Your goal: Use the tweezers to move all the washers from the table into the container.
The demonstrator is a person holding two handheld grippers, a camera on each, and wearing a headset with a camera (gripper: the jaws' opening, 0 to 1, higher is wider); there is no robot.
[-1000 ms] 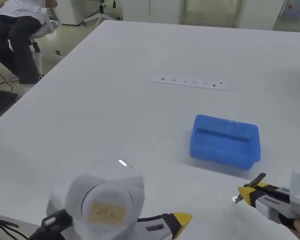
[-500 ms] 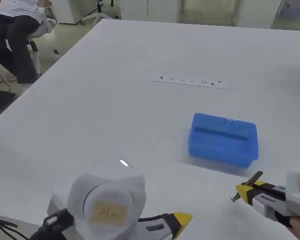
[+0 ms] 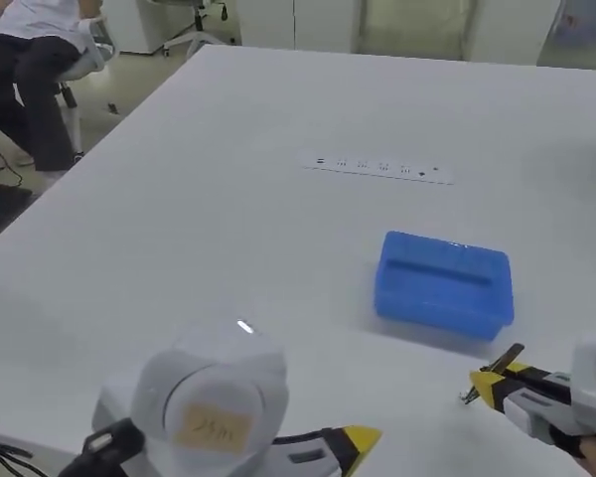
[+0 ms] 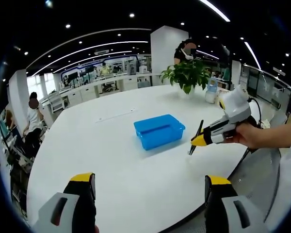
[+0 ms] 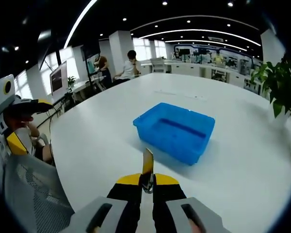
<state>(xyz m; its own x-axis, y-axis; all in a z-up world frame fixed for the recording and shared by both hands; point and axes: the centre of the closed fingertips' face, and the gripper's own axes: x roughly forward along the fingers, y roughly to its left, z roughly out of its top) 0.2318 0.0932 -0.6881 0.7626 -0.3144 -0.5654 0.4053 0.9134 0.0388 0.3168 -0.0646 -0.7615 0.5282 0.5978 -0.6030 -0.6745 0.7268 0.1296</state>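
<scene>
While I hold one gripper in each hand, the white counter (image 3: 228, 179) spans the whole work area. In the left gripper view, a potted plant (image 4: 186, 75) stands at the counter's far edge. The blue container (image 3: 432, 303) sits upright on the counter with its open side up. It lies between a flat power strip (image 3: 377, 166) farther off and my right gripper nearer to me.

My left gripper (image 4: 148, 191) hangs over the near edge of the counter, well apart from the container, with its jaws spread wide. My right gripper (image 5: 148, 180) has its jaws pressed together on the tweezers (image 5: 148, 162), pinching them near the rear end.

The tweezers point toward the container and stop short of its near wall. In the head view they slope down toward the counter just beside the container. I cannot tell whether the tips touch the counter or hold a washer, because the washers are too small to make out.
</scene>
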